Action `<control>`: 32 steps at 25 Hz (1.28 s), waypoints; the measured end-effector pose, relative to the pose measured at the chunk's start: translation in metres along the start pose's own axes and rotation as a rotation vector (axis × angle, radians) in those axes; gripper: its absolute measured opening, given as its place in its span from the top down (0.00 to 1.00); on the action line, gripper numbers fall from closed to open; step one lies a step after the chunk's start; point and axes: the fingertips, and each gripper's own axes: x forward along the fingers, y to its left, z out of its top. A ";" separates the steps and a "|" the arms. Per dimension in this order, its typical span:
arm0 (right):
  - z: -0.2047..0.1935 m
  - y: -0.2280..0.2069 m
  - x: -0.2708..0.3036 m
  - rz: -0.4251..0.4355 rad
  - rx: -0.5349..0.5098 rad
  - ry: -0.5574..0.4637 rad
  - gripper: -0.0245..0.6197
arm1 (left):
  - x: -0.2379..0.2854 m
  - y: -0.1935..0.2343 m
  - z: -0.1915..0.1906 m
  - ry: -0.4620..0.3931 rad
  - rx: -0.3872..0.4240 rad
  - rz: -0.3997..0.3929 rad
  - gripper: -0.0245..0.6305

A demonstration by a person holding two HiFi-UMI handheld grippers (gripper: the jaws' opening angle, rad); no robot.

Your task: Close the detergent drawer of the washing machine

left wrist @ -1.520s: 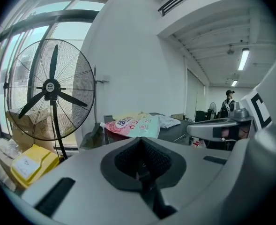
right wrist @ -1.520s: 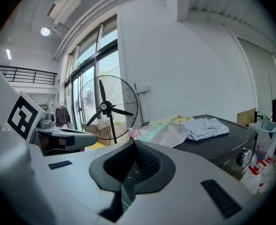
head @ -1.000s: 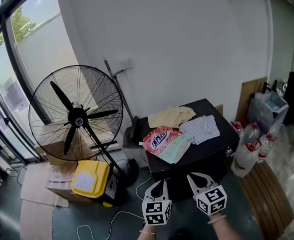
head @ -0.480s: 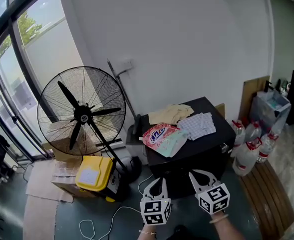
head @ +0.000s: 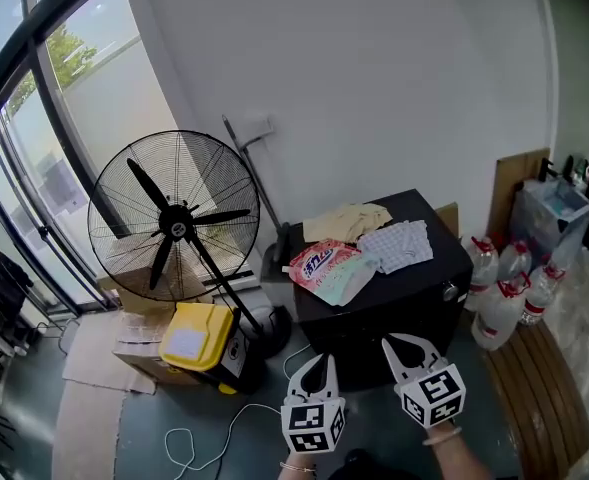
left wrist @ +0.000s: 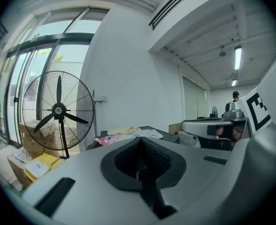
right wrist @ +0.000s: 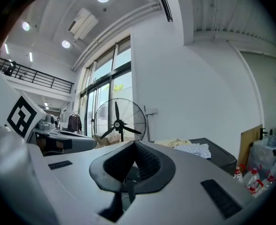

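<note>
A dark grey floor (head: 164, 438) runs up to a plain white wall (head: 374, 88), with tall windows (head: 34, 138) along the left side.

Nearest the camera, both tools are held low over the floor, side by side and pointing at the wall. The left gripper (head: 316, 364) has its fingers (left wrist: 128, 158) closed tip to tip, with nothing between them. The right gripper (head: 398, 350) is the same, its fingers (right wrist: 149, 161) pressed together and empty.

A thin white cable (head: 224, 430) loops over the floor to the left of the left gripper. Just beyond the fingers stands the black, box-shaped washing machine (head: 414, 303), set against the wall, with a small round knob (head: 452, 291) on its right front. Its detergent drawer cannot be made out from here. On its lid lie a pink detergent pouch (head: 322, 265), a checked cloth (head: 399, 244) and, behind them, a beige cloth (head: 346, 223).

Left of the machine, a yellow case (head: 194, 336) sits on flattened cardboard (head: 94, 353). To the right, clear water bottles (head: 502, 293) with red caps stand next to a slatted wooden platform (head: 534, 393).

Farther back on the left, a large black pedestal fan (head: 174, 226) stands before the windows. A long-handled tool (head: 254, 183) leans on the wall between the fan and the machine.
</note>
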 end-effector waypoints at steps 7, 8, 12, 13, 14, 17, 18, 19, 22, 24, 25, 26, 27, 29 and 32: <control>0.007 0.007 -0.003 -0.016 -0.023 -0.005 0.93 | -0.011 0.003 0.004 -0.005 0.006 0.005 0.94; 0.007 0.009 -0.003 -0.019 -0.026 -0.006 0.93 | -0.012 0.005 0.005 -0.006 0.006 0.004 0.94; 0.011 0.015 -0.002 -0.032 -0.028 -0.008 0.93 | -0.018 0.009 0.009 -0.018 0.000 -0.010 0.94; 0.012 0.018 -0.002 -0.034 -0.030 -0.009 0.93 | -0.020 0.010 0.010 -0.021 0.001 -0.016 0.94; 0.014 0.022 -0.002 -0.036 -0.033 -0.011 0.93 | -0.022 0.011 0.012 -0.025 0.003 -0.022 0.94; 0.018 0.033 -0.002 -0.044 -0.048 -0.015 0.93 | -0.028 0.017 0.015 -0.032 0.004 -0.034 0.94; 0.019 0.037 -0.002 -0.047 -0.053 -0.016 0.93 | -0.030 0.019 0.015 -0.034 0.005 -0.038 0.94; 0.020 0.040 -0.002 -0.050 -0.060 -0.017 0.93 | -0.031 0.021 0.015 -0.037 0.006 -0.042 0.94; 0.022 0.049 -0.003 -0.058 -0.082 -0.017 0.93 | -0.036 0.025 0.016 -0.044 0.010 -0.055 0.94; 0.024 0.055 -0.004 -0.064 -0.092 -0.017 0.93 | -0.039 0.027 0.017 -0.048 0.013 -0.061 0.94; 0.025 0.058 -0.005 -0.066 -0.097 -0.017 0.93 | -0.041 0.029 0.017 -0.050 0.015 -0.063 0.94; 0.027 0.061 -0.005 -0.068 -0.103 -0.017 0.93 | -0.043 0.031 0.018 -0.051 0.017 -0.065 0.94; 0.028 0.064 -0.006 -0.071 -0.110 -0.017 0.93 | -0.044 0.033 0.018 -0.052 0.018 -0.066 0.94; 0.030 0.068 -0.008 -0.077 -0.121 -0.017 0.93 | -0.047 0.035 0.018 -0.054 0.017 -0.071 0.94; 0.032 0.073 -0.011 -0.086 -0.127 -0.018 0.93 | -0.050 0.036 0.018 -0.056 0.013 -0.079 0.94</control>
